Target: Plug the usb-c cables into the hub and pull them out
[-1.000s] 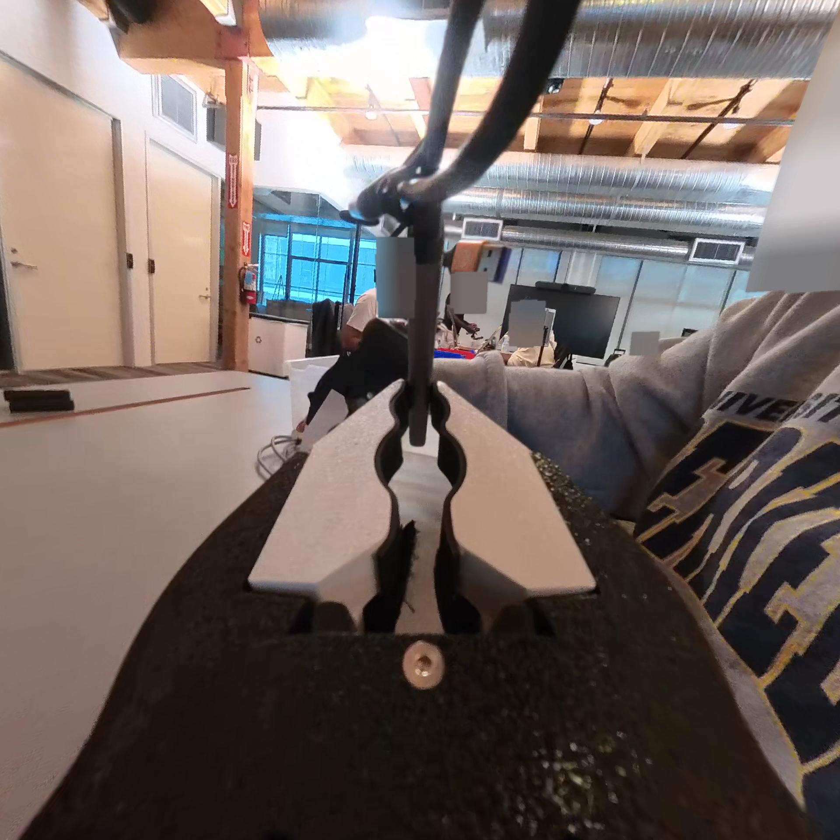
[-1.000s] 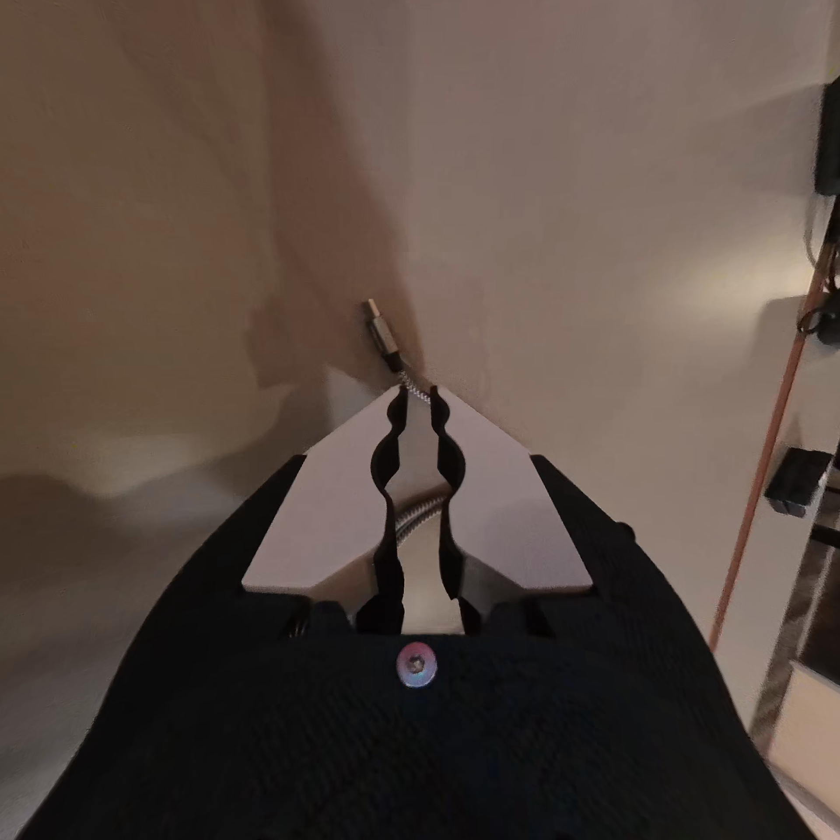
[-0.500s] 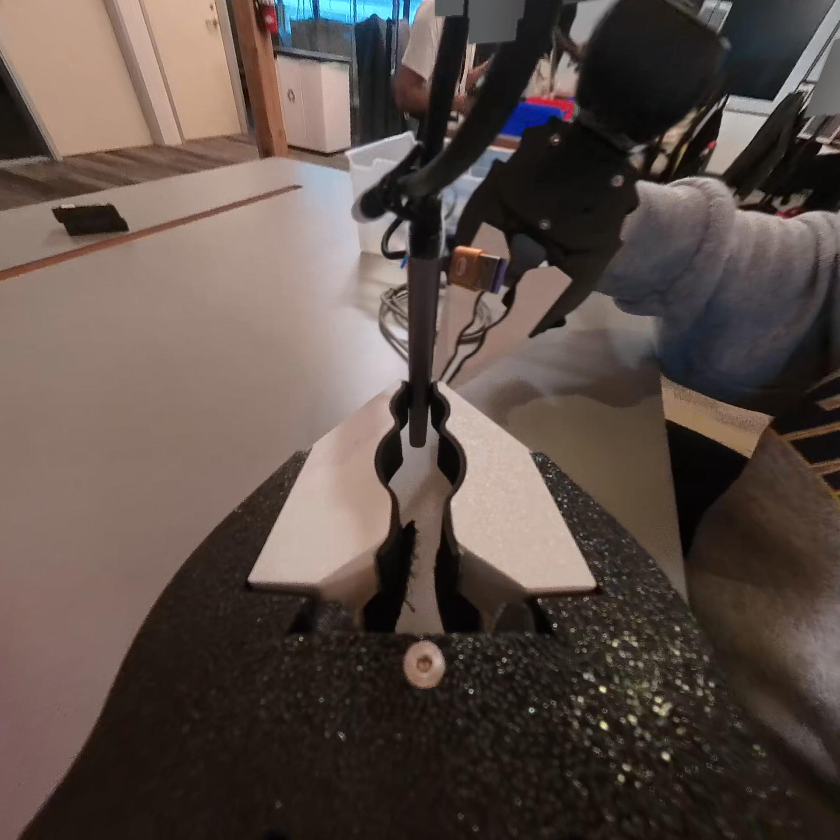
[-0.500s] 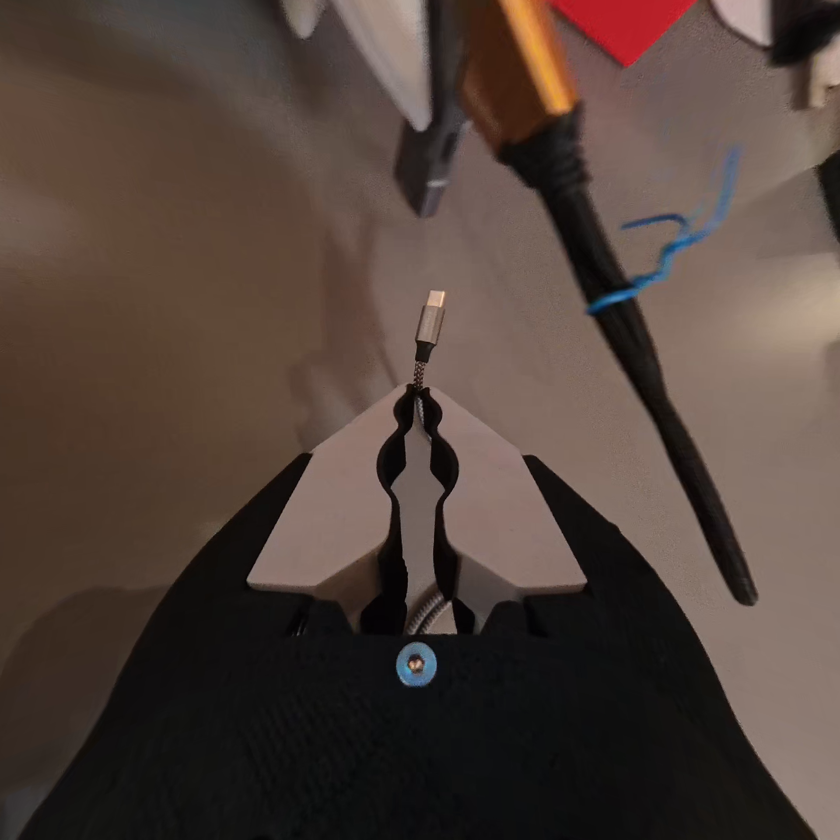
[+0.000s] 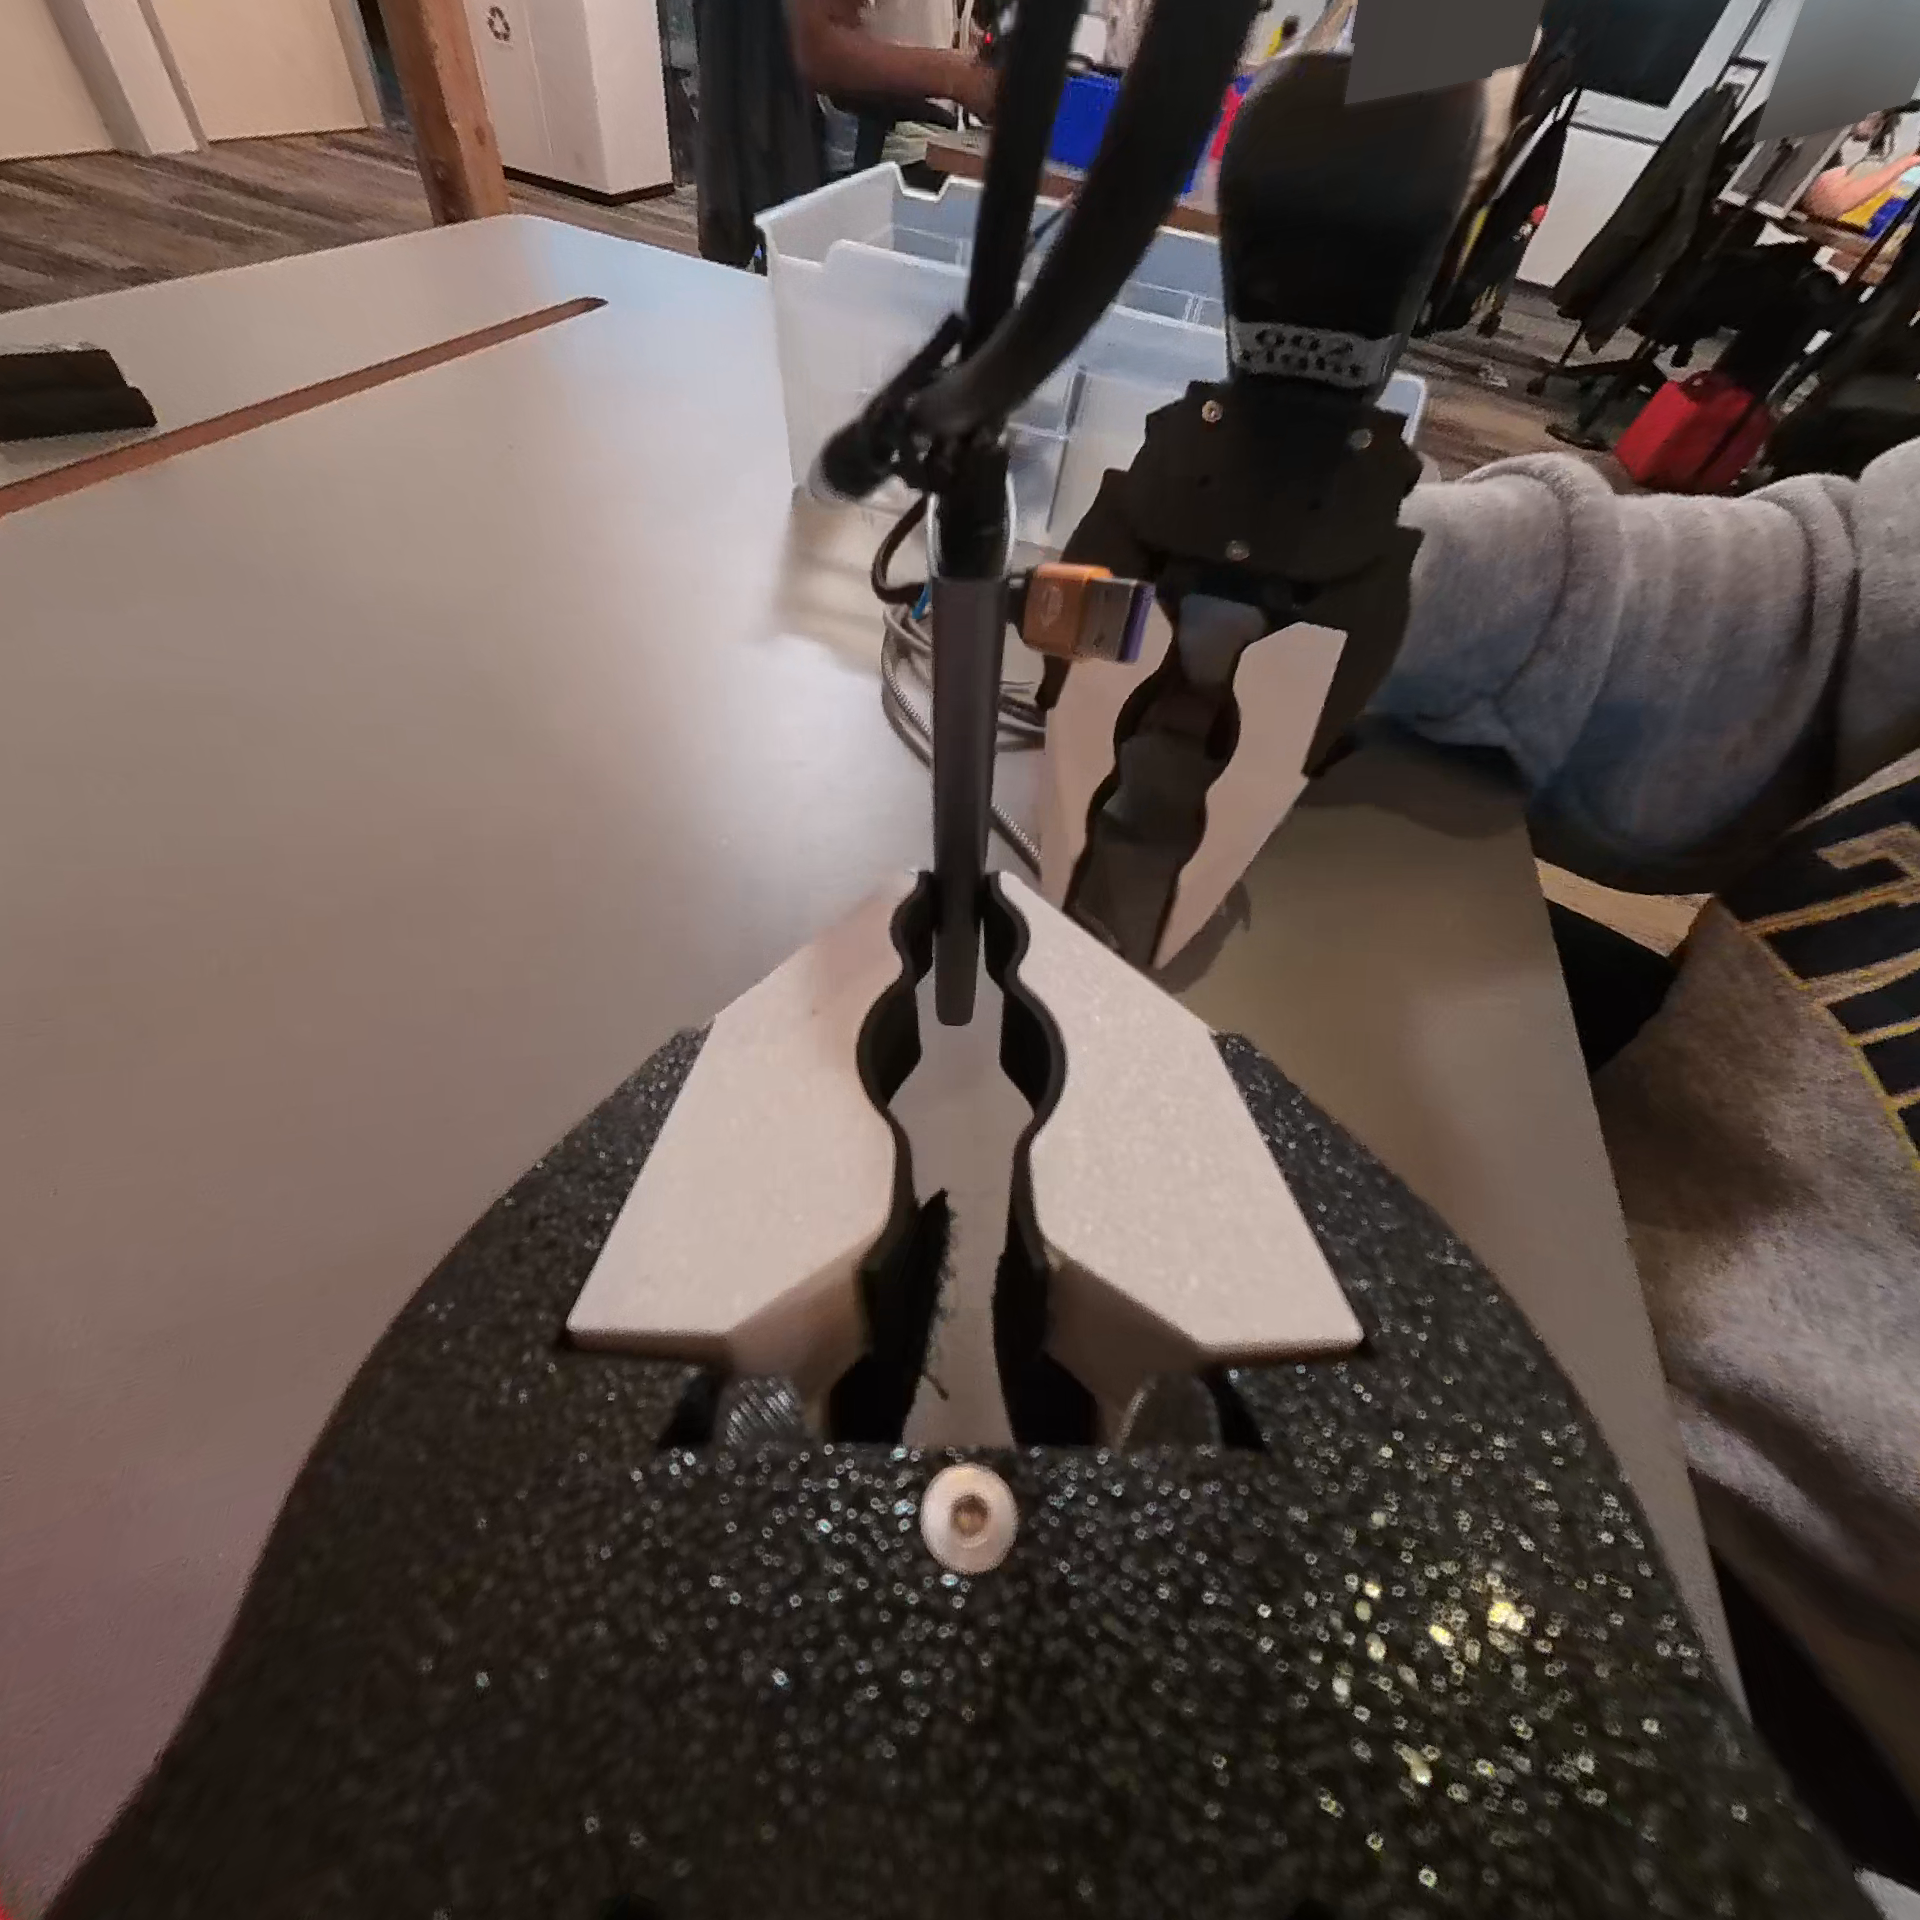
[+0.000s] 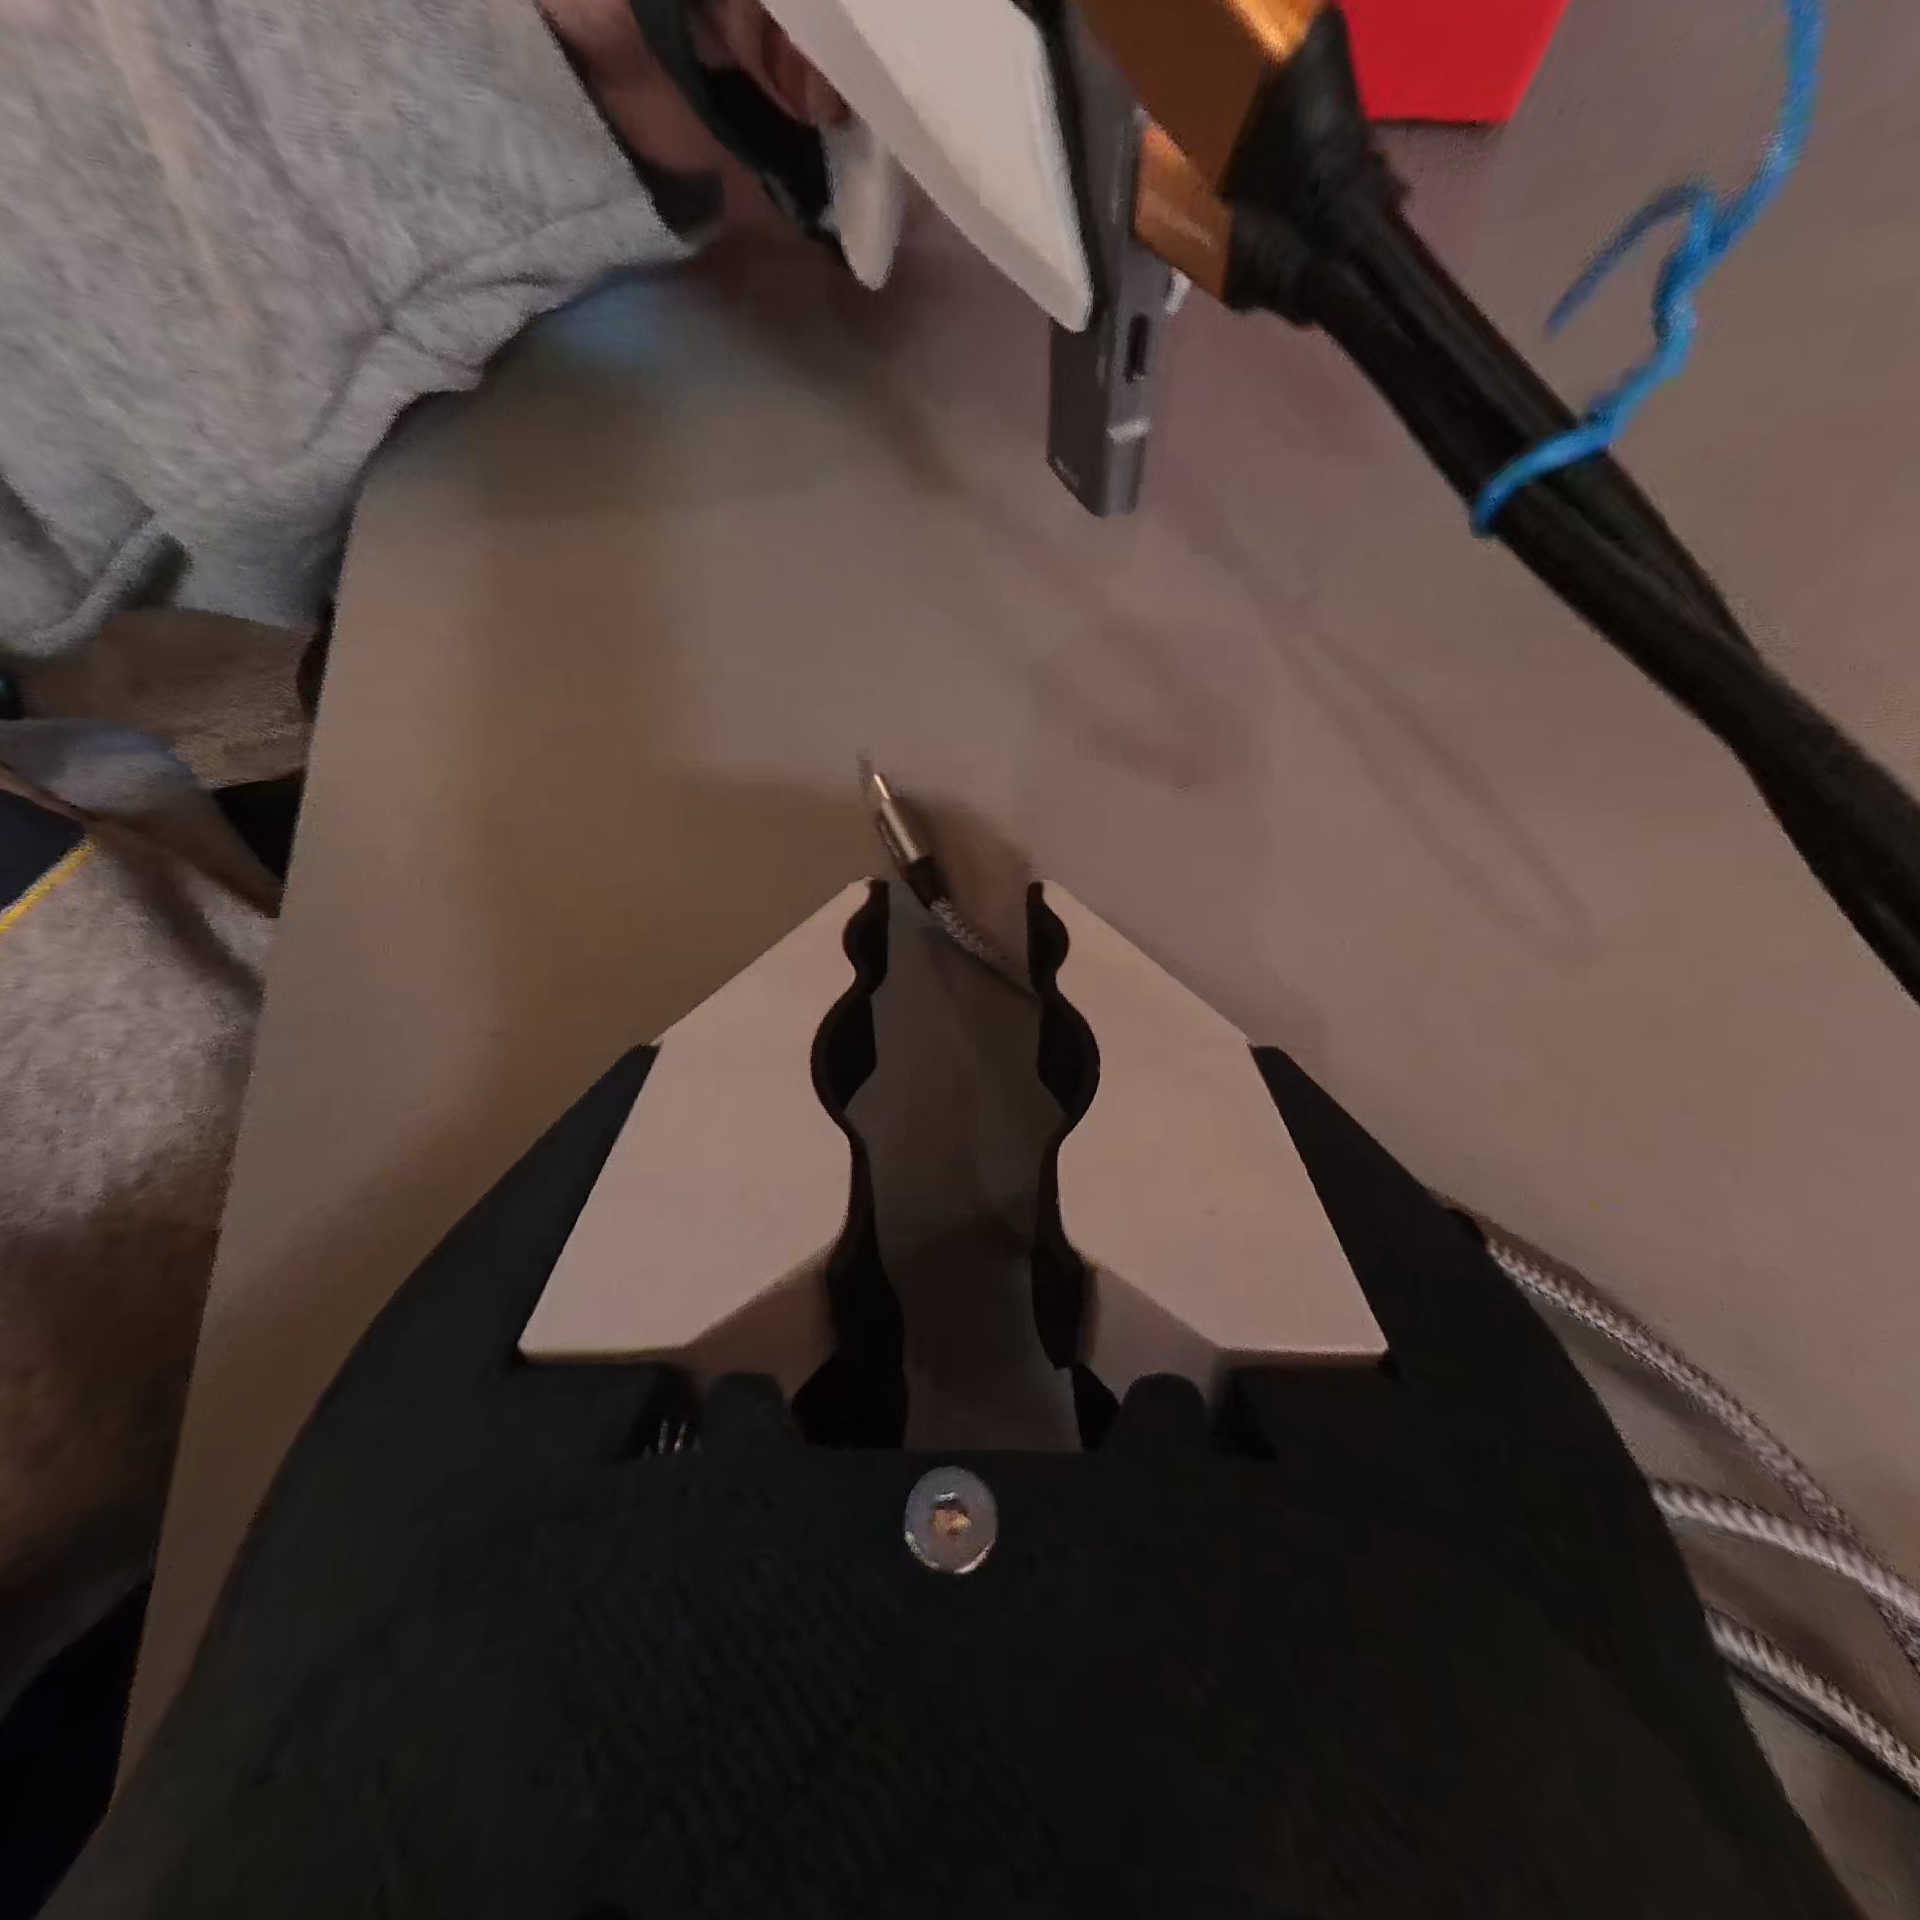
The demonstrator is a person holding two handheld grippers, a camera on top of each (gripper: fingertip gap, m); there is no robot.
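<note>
My left gripper (image 5: 961, 904) is shut on the lower end of a slim grey hub (image 5: 964, 748) and holds it upright above the table (image 5: 416, 727). Black cables (image 5: 1039, 260) and an orange plug (image 5: 1075, 623) leave its upper part. In the right wrist view the hub (image 6: 1107, 395) hangs at the top, with a free port facing me. My right gripper (image 6: 956, 899) is open, low over the table. The silver usb-c plug (image 6: 902, 836) on a braided cable lies loose between its tips. The right gripper also shows in the left wrist view (image 5: 1127, 925), pointing down beside the hub.
A clear plastic bin (image 5: 1039, 291) stands behind the hub, with coiled cables (image 5: 914, 686) in front of it. A black block (image 5: 62, 390) lies far left. A grey sleeve (image 5: 1662, 644) comes in from the right. The black cable bundle (image 6: 1662, 582) has a blue tie (image 6: 1662, 291). Braided cable loops (image 6: 1766, 1507) lie at the right.
My right gripper has opened and let go of the usb-c cable; the plug has dropped from pointing at the hub to lying low by the table. The left gripper has tilted downward, still holding the hub.
</note>
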